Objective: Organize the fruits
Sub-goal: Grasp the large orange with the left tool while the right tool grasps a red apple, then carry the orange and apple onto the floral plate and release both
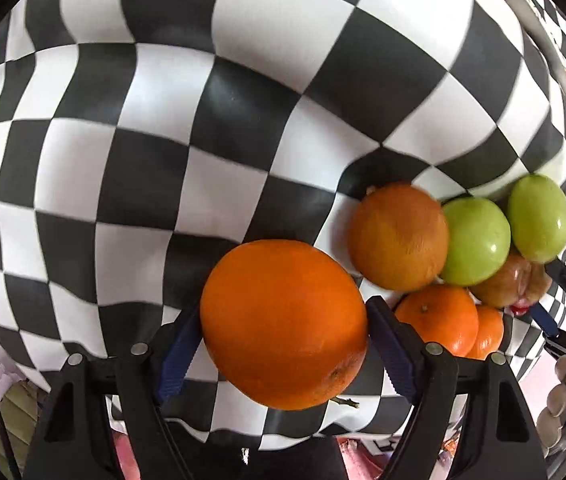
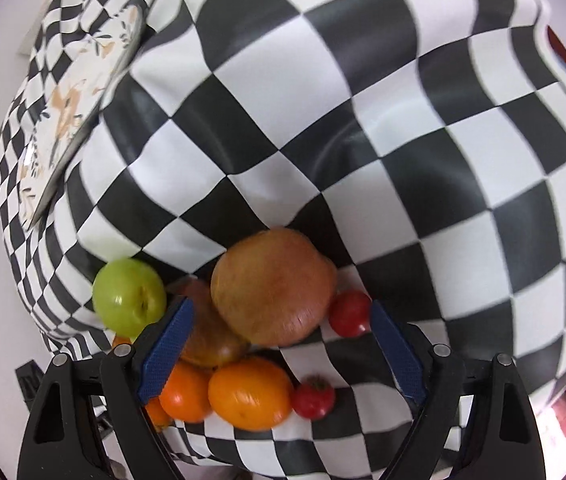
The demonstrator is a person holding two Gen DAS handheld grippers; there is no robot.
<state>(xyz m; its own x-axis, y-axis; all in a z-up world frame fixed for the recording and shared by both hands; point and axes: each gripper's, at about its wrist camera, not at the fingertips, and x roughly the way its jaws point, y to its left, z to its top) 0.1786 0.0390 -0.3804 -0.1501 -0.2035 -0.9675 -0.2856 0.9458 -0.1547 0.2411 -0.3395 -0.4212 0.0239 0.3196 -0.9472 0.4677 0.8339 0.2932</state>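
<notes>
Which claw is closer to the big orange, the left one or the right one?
Left. The left claw has the big orange right between its blue pads. The right claw is off by the pile, over a brownish-red fruit.

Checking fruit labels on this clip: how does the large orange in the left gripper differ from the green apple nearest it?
The large orange is orange and matte; the green apple is green and glossy. The orange sits between the left gripper pads, apart from the pile; the apple rests among other fruit. Both are round.
</notes>
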